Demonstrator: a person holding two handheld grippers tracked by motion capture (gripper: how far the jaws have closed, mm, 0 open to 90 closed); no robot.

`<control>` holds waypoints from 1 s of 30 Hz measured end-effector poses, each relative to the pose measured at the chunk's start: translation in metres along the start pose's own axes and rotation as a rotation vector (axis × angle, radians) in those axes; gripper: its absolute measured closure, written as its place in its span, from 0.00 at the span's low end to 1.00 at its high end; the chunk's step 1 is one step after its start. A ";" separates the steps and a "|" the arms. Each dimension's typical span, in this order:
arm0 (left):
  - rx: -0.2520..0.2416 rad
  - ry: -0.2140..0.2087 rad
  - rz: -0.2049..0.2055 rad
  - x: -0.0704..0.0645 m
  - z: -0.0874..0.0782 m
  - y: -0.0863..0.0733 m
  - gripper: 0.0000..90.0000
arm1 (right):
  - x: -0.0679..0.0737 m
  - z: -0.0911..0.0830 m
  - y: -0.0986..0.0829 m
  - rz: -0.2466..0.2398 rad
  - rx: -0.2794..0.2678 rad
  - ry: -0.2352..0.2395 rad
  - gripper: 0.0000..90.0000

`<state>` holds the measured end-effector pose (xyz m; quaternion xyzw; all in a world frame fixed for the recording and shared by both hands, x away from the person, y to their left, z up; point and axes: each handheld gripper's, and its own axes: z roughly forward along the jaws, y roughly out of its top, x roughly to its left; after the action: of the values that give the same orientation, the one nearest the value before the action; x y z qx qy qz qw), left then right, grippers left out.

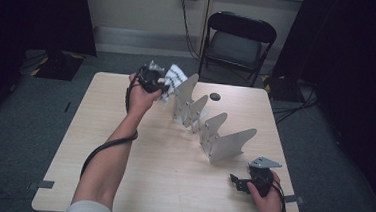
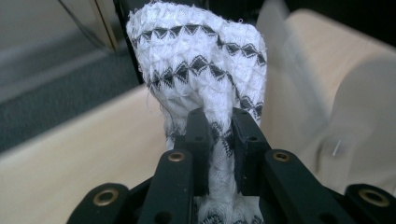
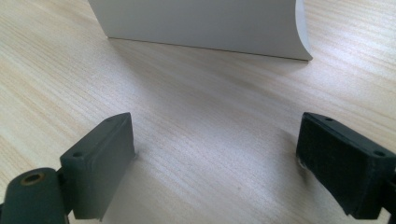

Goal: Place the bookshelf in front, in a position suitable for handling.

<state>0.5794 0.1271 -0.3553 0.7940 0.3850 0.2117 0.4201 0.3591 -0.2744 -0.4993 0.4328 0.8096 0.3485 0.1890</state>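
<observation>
Woven white cloth (image 2: 201, 70) with black zigzag bands hangs pinched in the left gripper (image 1: 152, 81), held above the table's (image 1: 98, 145) far left, beside the metal rack (image 1: 209, 125). One cloth: soft, light, limp, best gripped at a bunched fold. Near right, the right gripper (image 1: 244, 184) rests open and empty.

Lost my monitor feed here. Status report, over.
Left gripper shut on patterned cloth, held up at the rack's far end. Right gripper open, low over table. White divider rack beside the cloth.
</observation>
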 end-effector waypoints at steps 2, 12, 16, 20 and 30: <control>-0.006 -0.007 0.039 -0.003 0.000 0.017 0.88 | 0.000 0.000 0.000 -0.001 0.000 0.001 0.12; 0.052 -0.036 0.054 -0.005 0.035 0.019 0.88 | 0.000 0.000 0.000 -0.001 0.000 0.000 0.12; 0.091 -0.053 0.047 -0.005 0.048 0.002 0.88 | 0.000 0.000 0.000 -0.001 0.000 0.000 0.12; 0.112 -0.060 0.019 -0.006 0.057 -0.018 0.88 | 0.000 0.000 0.000 -0.001 0.000 0.000 0.12; 0.187 -0.071 -0.024 -0.018 0.063 -0.080 0.88 | 0.000 0.000 0.000 -0.001 0.001 0.001 0.12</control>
<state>0.5756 0.1092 -0.4573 0.8321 0.3975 0.1414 0.3600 0.3592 -0.2746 -0.4992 0.4321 0.8101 0.3484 0.1887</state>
